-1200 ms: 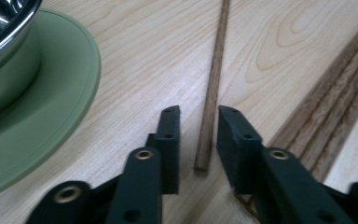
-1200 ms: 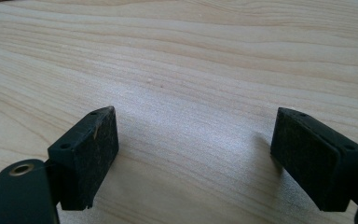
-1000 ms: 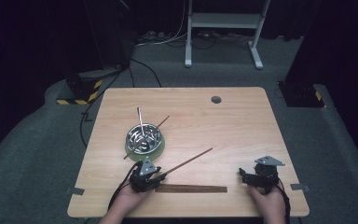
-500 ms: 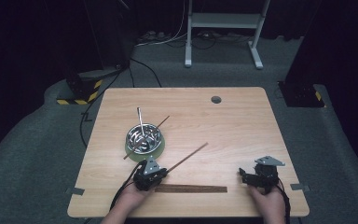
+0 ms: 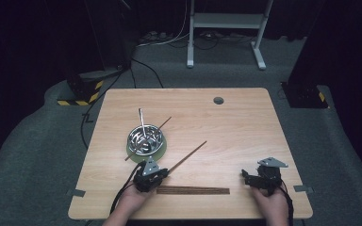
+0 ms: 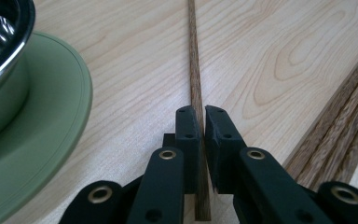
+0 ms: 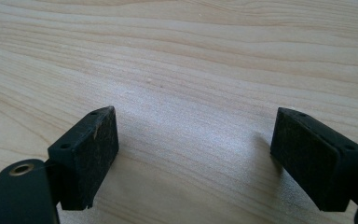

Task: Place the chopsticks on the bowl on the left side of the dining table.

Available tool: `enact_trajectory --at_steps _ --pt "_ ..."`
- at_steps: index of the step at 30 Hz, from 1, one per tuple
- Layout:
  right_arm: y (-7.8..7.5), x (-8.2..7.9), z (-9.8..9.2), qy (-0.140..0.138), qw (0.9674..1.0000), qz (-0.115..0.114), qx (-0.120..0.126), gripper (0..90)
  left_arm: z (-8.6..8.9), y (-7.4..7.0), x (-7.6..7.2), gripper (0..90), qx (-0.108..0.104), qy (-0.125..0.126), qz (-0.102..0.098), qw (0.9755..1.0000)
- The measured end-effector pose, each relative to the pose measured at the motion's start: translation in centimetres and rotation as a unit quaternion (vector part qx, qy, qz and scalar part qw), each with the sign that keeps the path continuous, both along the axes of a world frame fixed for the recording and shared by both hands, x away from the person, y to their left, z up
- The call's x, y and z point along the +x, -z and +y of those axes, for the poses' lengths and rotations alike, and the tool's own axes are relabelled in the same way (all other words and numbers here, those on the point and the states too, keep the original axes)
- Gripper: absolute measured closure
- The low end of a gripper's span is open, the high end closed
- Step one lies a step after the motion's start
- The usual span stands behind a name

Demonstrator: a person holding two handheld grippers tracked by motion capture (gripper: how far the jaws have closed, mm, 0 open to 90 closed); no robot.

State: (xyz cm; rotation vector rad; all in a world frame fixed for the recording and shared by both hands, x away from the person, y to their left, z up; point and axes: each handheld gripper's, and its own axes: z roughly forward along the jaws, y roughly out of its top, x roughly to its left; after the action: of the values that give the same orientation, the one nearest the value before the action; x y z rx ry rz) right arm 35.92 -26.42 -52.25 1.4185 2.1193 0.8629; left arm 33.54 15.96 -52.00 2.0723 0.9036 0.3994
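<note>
Pinching one chopstick point(image 6: 195, 93) near its lower end, the left gripper point(image 5: 156, 175) has just been closing and now stands clamped on the stick, which runs up between the pads in the left gripper view and slants toward the table's point(image 5: 245, 127) middle in the high view. The stick looks like thin, stiff hardwood — light, rigid, unlikely to bend, but narrow and smooth enough to swivel or slide in flat pads, so a hold this close to one end leaves a long free lever; a grip nearer the middle would probably steady it better. Its far tip seems to sit above or on the wood; which one cannot be told. More chopsticks point(image 5: 193, 190) lie flat in a row along the near edge, just beside the left gripper. A steel bowl point(image 5: 145, 137) on a green saucer point(image 6: 51, 135) stands just beyond the left gripper, with utensils leaning in it. The right gripper point(image 7: 196, 158) hangs over bare table with its jaws wide apart and nothing between them — idle, well apart from the sticks. No brand, label or writing can be read on anything.
</note>
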Motion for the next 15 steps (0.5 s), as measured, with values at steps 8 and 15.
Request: enact_trajectory --at_steps 8,15 --pt "0.0 0.0 0.0 0.000 1.0000 0.000 0.000 14.6 0.9 -0.9 -0.2 83.8 -0.021 -0.008 -0.013 0.9997" --pt "0.0 0.0 0.0 0.001 1.0000 0.001 0.002 14.6 1.9 -2.0 -0.3 83.8 -0.037 -0.020 -0.031 0.9987"
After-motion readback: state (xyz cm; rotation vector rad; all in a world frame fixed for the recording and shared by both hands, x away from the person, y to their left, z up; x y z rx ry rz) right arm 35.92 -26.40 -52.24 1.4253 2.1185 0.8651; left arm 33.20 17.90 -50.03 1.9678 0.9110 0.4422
